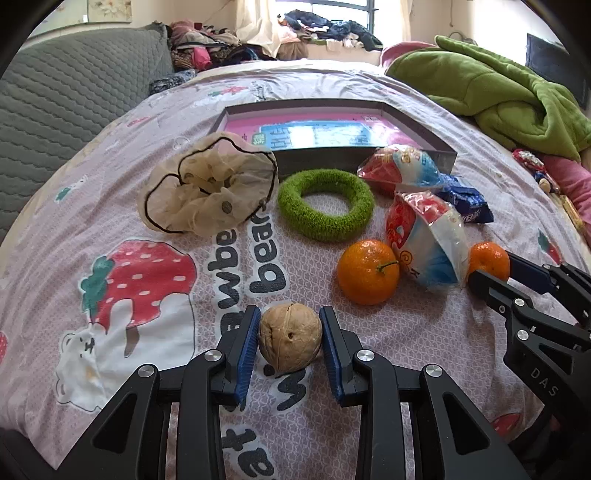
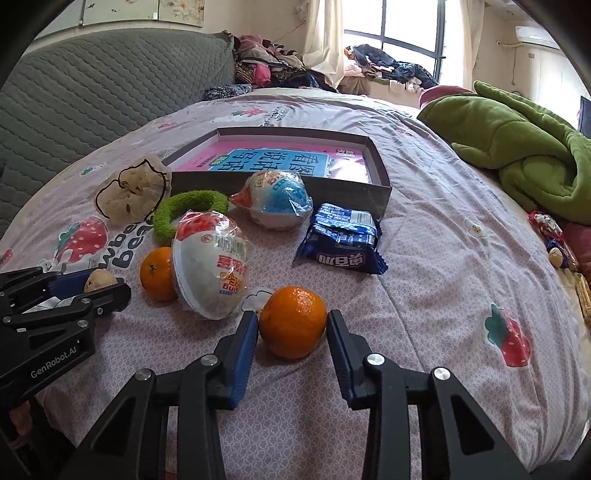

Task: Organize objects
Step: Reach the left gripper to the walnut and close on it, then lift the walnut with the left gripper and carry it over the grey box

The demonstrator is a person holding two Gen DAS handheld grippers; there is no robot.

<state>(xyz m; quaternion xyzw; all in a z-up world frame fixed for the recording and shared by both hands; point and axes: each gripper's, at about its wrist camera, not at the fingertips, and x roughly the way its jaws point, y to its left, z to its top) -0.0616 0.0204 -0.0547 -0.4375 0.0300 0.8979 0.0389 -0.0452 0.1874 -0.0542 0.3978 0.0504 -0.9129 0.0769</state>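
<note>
My left gripper (image 1: 290, 334) is shut on a tan walnut (image 1: 290, 338) resting on the bedsheet; the walnut also shows in the right wrist view (image 2: 99, 280). My right gripper (image 2: 291, 325) is shut on a small orange (image 2: 292, 322), seen too in the left wrist view (image 1: 488, 261). A second orange (image 1: 367, 271), two wrapped toy eggs (image 1: 428, 242) (image 1: 400, 168), a blue snack packet (image 2: 341, 238), a green fuzzy ring (image 1: 325, 205) and a cream scrunchie (image 1: 208, 188) lie between me and a shallow grey box (image 1: 364, 157) with a pink and blue book inside.
A green blanket (image 2: 517, 147) is heaped at the right. A grey quilted cushion (image 1: 66, 92) runs along the left. Piled clothes (image 1: 321, 26) lie by the window. Small wrapped items (image 2: 550, 236) sit at the bed's right edge.
</note>
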